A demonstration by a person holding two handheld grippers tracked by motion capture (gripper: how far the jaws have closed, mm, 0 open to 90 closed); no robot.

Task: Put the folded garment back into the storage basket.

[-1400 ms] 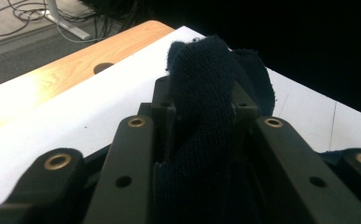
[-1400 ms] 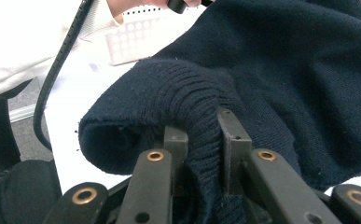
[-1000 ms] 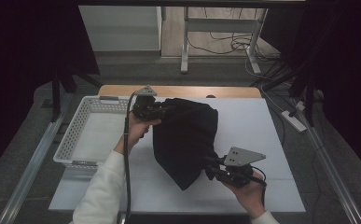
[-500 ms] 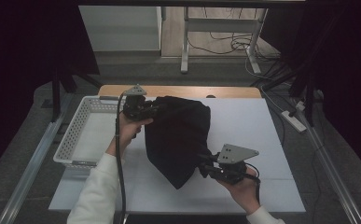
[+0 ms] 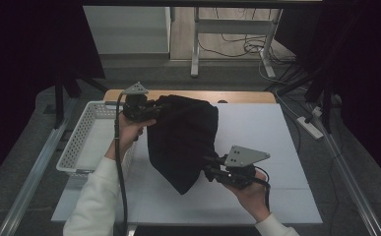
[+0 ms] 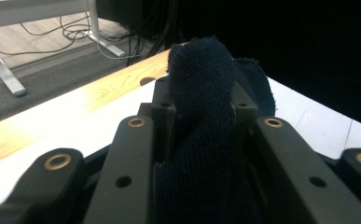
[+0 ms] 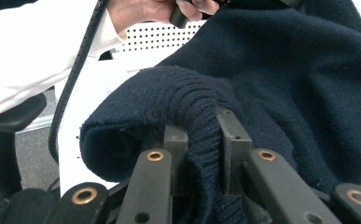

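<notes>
Both grippers are pinching the dark knit sweater (image 5: 183,140) and holding it up over the white table (image 5: 257,128). The left gripper (image 5: 151,110) is clamping a fold at the far-left corner; in the left gripper view its jaws are closing on a bunched ridge of knit (image 6: 201,107). The right gripper (image 5: 208,164) is clamping the ribbed hem at the near-right side; in the right gripper view the hem (image 7: 206,121) is sitting between the jaws.

Progress, as a judgement: the garment is gathered and partly lifted, hanging in a slack wedge between the two grips, with its lower point close to or touching the table. It is not yet in the white perforated basket (image 5: 87,142), which is standing just left of the cloth, so the transfer looks like what remains.

Surroundings: a wooden table edge (image 5: 247,97) is running along the far side, and cables (image 5: 232,46) are lying on the floor beyond. The basket's near wall and the left forearm (image 5: 99,196) are lying in the likely path.
</notes>
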